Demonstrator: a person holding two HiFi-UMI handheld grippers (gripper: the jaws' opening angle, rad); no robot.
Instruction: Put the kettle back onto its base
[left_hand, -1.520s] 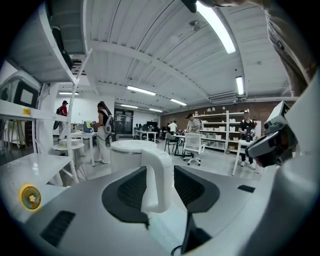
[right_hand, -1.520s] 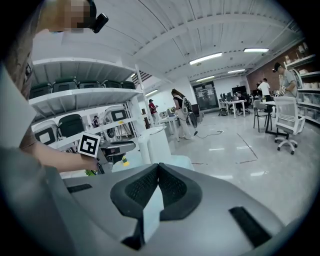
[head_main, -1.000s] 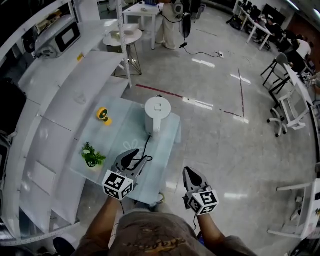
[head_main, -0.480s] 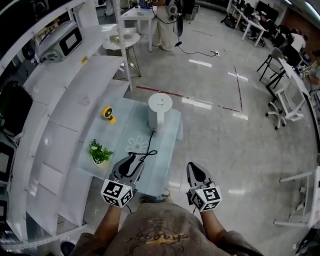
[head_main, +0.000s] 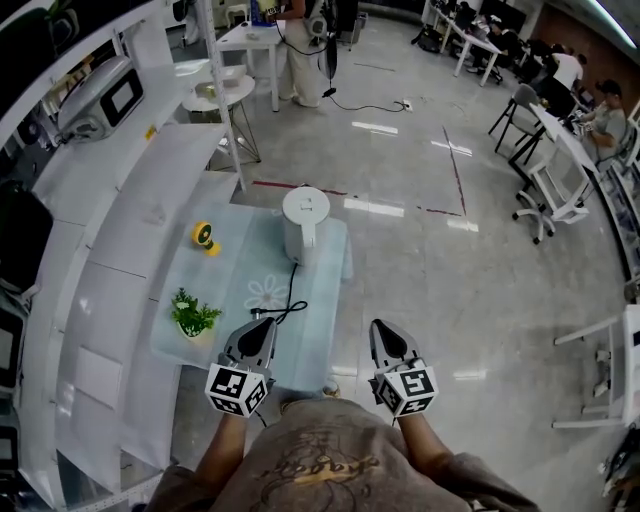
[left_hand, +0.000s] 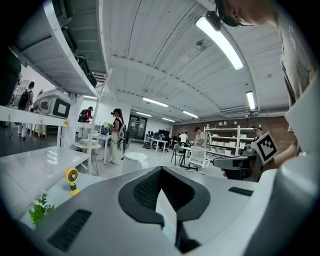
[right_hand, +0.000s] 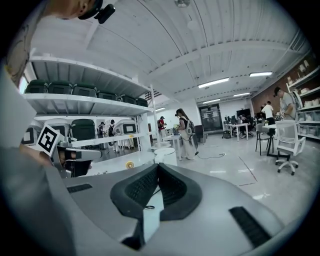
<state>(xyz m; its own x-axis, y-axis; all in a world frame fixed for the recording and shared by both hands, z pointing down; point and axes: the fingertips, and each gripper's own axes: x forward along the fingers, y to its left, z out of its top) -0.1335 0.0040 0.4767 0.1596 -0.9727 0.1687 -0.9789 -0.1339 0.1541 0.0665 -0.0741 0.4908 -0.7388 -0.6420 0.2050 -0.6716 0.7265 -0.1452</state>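
The white kettle (head_main: 303, 222) stands upright at the far edge of the small glass table (head_main: 225, 285). A black cord (head_main: 290, 292) trails from its foot toward me. I cannot tell whether a base lies under it. My left gripper (head_main: 252, 342) hovers over the table's near edge, well short of the kettle, its jaws closing tip to tip with nothing between them. My right gripper (head_main: 385, 345) is shut and empty, beyond the table's right side above the floor. In the left gripper view the kettle (left_hand: 135, 157) shows beyond the shut gripper (left_hand: 161, 169). In the right gripper view the kettle (right_hand: 165, 154) also sits ahead of the gripper (right_hand: 157, 165).
A yellow toy fan (head_main: 205, 237) and a small green plant (head_main: 193, 315) sit on the table's left half. White shelving (head_main: 120, 200) runs along the left. Open grey floor (head_main: 460, 300) lies to the right. People stand at desks farther back.
The left gripper's jaws, spread a second ago, have come together. Both grippers have drawn back a little toward my body, away from the kettle.
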